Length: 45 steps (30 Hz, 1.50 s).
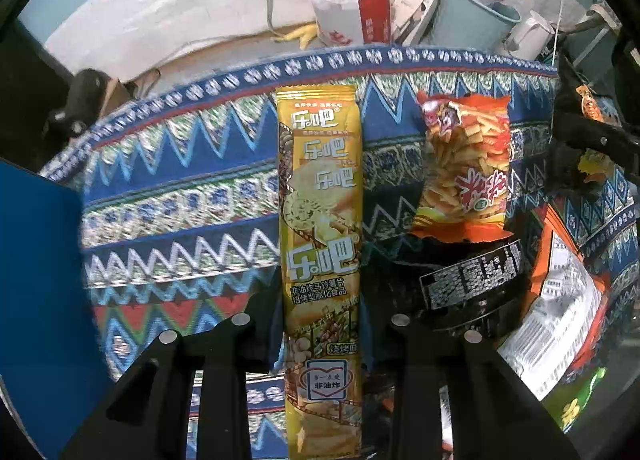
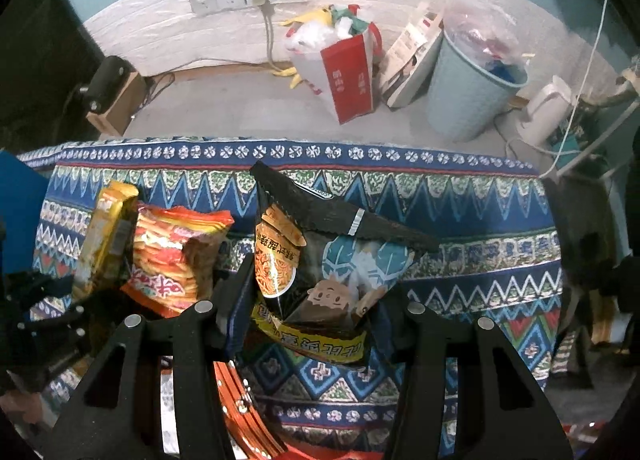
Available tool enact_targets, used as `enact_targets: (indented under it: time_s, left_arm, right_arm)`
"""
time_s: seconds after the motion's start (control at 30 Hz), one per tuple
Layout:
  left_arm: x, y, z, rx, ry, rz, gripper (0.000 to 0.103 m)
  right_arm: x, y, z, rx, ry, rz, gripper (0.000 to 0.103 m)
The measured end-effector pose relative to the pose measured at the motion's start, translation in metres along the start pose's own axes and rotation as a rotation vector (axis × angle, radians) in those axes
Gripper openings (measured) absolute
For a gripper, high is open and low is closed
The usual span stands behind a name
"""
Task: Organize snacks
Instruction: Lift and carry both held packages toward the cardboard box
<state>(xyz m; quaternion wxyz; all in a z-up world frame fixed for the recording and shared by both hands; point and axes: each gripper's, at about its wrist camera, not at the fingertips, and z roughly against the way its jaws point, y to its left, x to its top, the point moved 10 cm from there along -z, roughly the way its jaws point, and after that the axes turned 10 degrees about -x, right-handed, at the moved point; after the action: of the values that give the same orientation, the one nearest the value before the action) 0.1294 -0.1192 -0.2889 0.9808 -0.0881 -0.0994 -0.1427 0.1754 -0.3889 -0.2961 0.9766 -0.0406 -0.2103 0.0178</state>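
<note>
A long yellow chip packet (image 1: 320, 188) runs straight out between my left gripper's fingers, and the left gripper (image 1: 322, 340) is shut on its lower part. To its right an orange bag of fries-shaped snacks (image 1: 466, 164) lies on the patterned tablecloth (image 1: 180, 196). My right gripper (image 2: 312, 320) is shut on a black snack bag (image 2: 320, 252), which it holds above the cloth. In the right wrist view the yellow packet (image 2: 104, 236) and the orange bag (image 2: 172, 248) are at the left.
More packets lie at the right of the left wrist view: a black one (image 1: 472, 280) and an orange and white one (image 1: 560, 300). A blue board (image 1: 36, 300) stands at the left. Beyond the table edge are a red paper bag (image 2: 348, 76), a blue bin (image 2: 468, 88) and a white kettle (image 2: 544, 112).
</note>
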Motion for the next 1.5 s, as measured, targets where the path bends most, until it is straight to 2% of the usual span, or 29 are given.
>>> enact_targets:
  time_s: [0.43,0.63,0.83,1.03,1.37,1.5]
  left_arm:
    - [0.009,0.020,0.076,0.050,-0.159,-0.039,0.031]
    - [0.011,0.027,0.105,0.020,-0.214,-0.021,0.031]
    - [0.009,0.039,0.140,0.061,-0.276,-0.037,0.031]
    - [-0.001,0.058,0.173,0.061,-0.324,-0.005,0.031]
    - [-0.020,0.083,0.226,0.049,-0.405,0.029,0.031]
    - [-0.032,0.097,0.239,0.042,-0.424,0.047,0.031]
  right_arm:
    - [0.014,0.008,0.056,0.026,-0.114,0.011,0.050]
    - [0.020,0.021,0.086,0.049,-0.160,0.033,0.050]
    - [0.025,0.046,0.122,0.101,-0.223,0.072,0.050]
    - [0.024,0.078,0.149,0.153,-0.267,0.128,0.050]
    - [0.022,0.131,0.177,0.254,-0.278,0.170,0.050]
    - [0.023,0.149,0.185,0.267,-0.285,0.196,0.050]
